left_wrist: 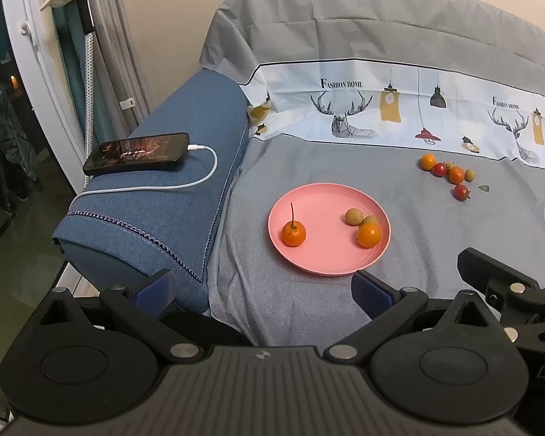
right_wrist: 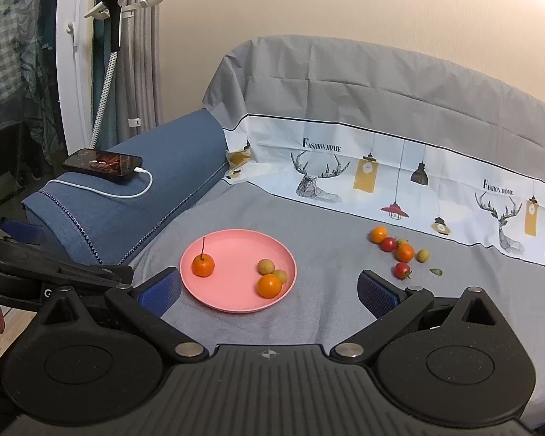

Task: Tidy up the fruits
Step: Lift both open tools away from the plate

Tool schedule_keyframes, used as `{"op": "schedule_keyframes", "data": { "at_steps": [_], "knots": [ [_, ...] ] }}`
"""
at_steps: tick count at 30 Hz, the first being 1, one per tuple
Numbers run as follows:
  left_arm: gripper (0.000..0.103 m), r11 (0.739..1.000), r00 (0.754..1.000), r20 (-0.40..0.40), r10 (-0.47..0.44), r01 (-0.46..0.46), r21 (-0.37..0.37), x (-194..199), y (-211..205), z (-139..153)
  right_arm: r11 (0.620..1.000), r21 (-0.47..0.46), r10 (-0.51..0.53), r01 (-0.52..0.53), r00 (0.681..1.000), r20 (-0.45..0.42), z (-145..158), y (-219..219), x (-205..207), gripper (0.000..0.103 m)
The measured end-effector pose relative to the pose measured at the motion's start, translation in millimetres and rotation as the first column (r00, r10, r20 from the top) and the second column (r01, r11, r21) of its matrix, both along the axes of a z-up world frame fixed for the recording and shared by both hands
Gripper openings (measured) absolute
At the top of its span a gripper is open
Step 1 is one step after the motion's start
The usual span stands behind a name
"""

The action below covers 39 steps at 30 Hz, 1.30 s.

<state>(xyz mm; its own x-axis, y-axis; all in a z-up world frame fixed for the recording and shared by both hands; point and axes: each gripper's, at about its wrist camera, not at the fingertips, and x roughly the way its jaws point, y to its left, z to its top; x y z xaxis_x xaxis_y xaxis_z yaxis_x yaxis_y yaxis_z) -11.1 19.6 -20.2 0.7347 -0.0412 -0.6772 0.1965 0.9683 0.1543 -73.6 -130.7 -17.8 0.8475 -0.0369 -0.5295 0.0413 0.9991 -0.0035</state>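
- The left tool (left_wrist: pixel 263 290) hangs with its jaws spread wide and nothing between them, low over the grey cover (left_wrist: pixel 309 319) of the sofa, just short of the plate's near rim.
- The right tool (right_wrist: pixel 270 290) is likewise spread wide and empty, with the plate's near edge lying between its blue pads (right_wrist: pixel 376 294).
- A pink plate (right_wrist: pixel 232 290) sits flat on the grey cover and holds four fruits.
- An orange with a long stem (right_wrist: pixel 203 266) rests on the plate's left side, stem upright.
- On the plate's right side a second orange (right_wrist: pixel 269 286) touches two small yellow-green fruits (right_wrist: pixel 265 266), all bunched together.
- Well apart, to the right of the plate, a loose cluster (right_wrist: pixel 399 250) lies on the cover: two oranges, two red fruits and small yellowish ones, mostly touching or just beside each other, with one red fruit (right_wrist: pixel 402 270) a little nearer the camera.
- A small green scrap (right_wrist: pixel 436 271) lies just right of that red fruit.
- A phone (left_wrist: pixel 136 152) with a white cable (left_wrist: pixel 200 178) plugged in rests on the blue armrest (left_wrist: pixel 156 218), left of the plate.
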Motion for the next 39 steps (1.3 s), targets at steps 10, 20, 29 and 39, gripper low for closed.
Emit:
{"op": "schedule_keyframes", "data": {
  "at_steps": [10,20,29,39],
  "knots": [
    [0.103,1.0,1.0,-0.019,-0.007,0.007,0.019,8,-5,-7,1.0,0.009,-0.011,0.011,1.0,-0.018,-6,-2,7,0.102],
    [0.103,0.999,0.999,-0.048,-0.019,0.021,0.043,21,-13,-16,0.999,0.028,-0.022,0.024,0.999,-0.049,-15,-10,19,0.102],
    [0.103,0.997,0.997,-0.071,-0.035,0.039,0.06,36,-29,-22,0.997,0.052,-0.044,0.048,0.996,-0.074,-25,-23,30,0.102],
    [0.103,0.99,0.991,-0.107,-0.083,0.094,0.102,63,-70,-34,0.984,0.123,-0.114,0.128,0.987,-0.114,-44,-58,41,0.102]
  ]
}}
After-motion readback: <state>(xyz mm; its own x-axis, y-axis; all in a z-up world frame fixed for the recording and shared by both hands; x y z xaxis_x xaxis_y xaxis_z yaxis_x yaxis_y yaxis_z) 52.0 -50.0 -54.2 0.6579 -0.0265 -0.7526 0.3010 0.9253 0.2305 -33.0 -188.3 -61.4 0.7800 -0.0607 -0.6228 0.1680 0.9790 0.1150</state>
